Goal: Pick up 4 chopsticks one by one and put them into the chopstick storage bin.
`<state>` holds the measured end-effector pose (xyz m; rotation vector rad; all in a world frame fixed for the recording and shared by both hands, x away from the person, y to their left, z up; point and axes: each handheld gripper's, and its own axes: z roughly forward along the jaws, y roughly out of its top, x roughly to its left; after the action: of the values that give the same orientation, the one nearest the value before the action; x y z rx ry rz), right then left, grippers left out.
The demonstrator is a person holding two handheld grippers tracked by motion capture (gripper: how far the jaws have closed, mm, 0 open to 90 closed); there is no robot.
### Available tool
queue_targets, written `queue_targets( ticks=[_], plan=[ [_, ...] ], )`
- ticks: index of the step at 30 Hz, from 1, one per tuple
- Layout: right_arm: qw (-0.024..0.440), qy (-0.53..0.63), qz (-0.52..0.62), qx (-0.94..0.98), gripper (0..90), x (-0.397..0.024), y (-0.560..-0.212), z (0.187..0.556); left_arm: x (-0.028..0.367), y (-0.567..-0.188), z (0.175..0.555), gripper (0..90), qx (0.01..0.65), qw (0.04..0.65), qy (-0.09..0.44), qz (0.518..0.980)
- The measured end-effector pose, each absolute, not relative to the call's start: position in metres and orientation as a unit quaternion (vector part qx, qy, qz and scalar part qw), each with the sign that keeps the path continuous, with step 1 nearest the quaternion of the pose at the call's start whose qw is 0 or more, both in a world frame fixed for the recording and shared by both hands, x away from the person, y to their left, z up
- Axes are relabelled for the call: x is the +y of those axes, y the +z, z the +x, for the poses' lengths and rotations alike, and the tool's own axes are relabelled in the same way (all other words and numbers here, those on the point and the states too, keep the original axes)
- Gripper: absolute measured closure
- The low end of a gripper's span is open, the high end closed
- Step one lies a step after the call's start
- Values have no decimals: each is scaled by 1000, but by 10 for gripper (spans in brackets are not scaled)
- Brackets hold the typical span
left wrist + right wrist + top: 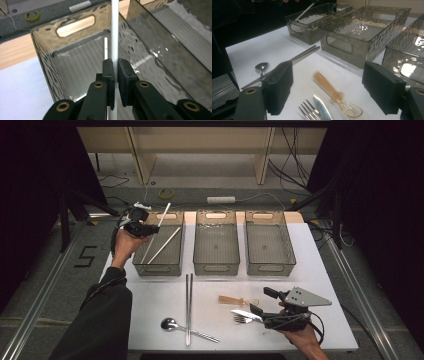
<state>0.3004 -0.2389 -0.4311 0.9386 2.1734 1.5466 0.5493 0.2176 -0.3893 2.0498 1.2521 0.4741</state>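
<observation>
Where floor shows (75, 270), painted "5" (86, 256).

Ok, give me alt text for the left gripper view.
The left gripper, jaws shut on a white chopstick, holds it over a smoky clear bin. A second white chopstick lies inside the bin.

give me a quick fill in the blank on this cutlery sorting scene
The left tongs are shut on a white ____.
That stick hangs over the ____ of the three bins.
The right tongs stand ____ above the fork.
The orange spoon lies on the ____.

Missing words: chopstick; leftmost; open; table
</observation>
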Motion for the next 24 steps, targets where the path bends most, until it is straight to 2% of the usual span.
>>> queue_targets(
  ticks=[14, 21, 24],
  plan=[
    [157, 541, 327, 759, 259, -239, -431, 300, 213, -407, 549, 826, 485, 336, 161, 791],
    [158, 542, 326, 758, 259, -239, -431, 300, 211, -402, 542, 597, 509, 332, 145, 781],
    [158, 541, 326, 759, 259, -239, -431, 300, 210, -400, 532, 529, 516, 336, 131, 777]
  ],
)
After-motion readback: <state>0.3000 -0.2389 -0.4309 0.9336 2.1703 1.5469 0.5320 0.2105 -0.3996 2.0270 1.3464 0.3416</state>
